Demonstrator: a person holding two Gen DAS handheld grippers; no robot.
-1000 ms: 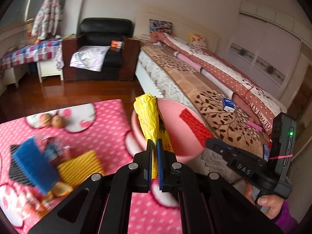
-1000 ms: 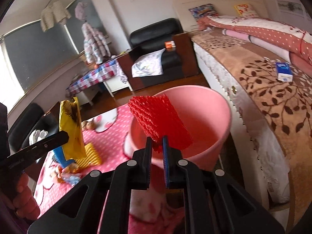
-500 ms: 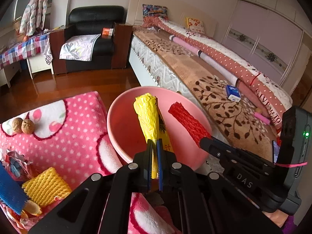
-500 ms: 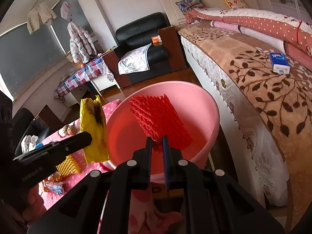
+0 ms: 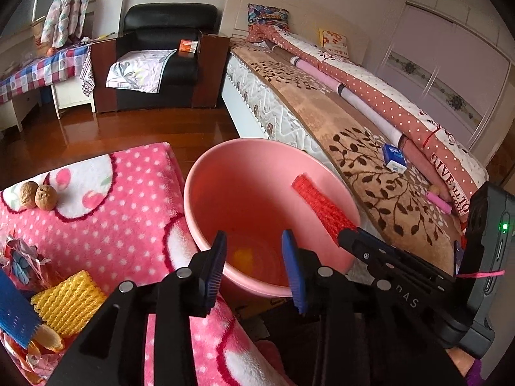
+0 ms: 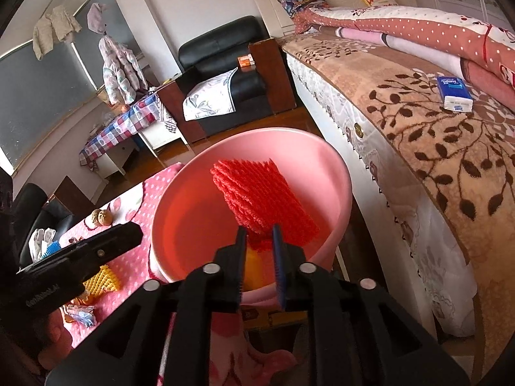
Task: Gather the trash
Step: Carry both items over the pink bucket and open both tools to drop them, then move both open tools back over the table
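Note:
A pink bucket (image 5: 206, 173) stands beside the pink dotted table cover (image 5: 128, 212), its rim also showing in the right wrist view (image 6: 334, 160). My left gripper (image 5: 256, 257) is open and empty over the bucket's near rim. A yellow wrapper (image 5: 243, 254) lies at the bucket's bottom. My right gripper (image 6: 260, 247) is shut on a red foam net (image 6: 260, 193) and holds it over the bucket; the net also shows in the left wrist view (image 5: 318, 202).
On the table lie a yellow foam net (image 5: 67, 302), two walnuts (image 5: 37, 194), a blue brush (image 5: 16, 318) and crumpled wrappers (image 5: 22, 260). A bed (image 5: 370, 148) stands right of the bucket. A black armchair (image 5: 161, 58) is at the back.
My left gripper opened and let go of the yellow wrapper, which dropped into the bucket. Both grippers moved closer over the bucket. The right gripper still holds the red net.

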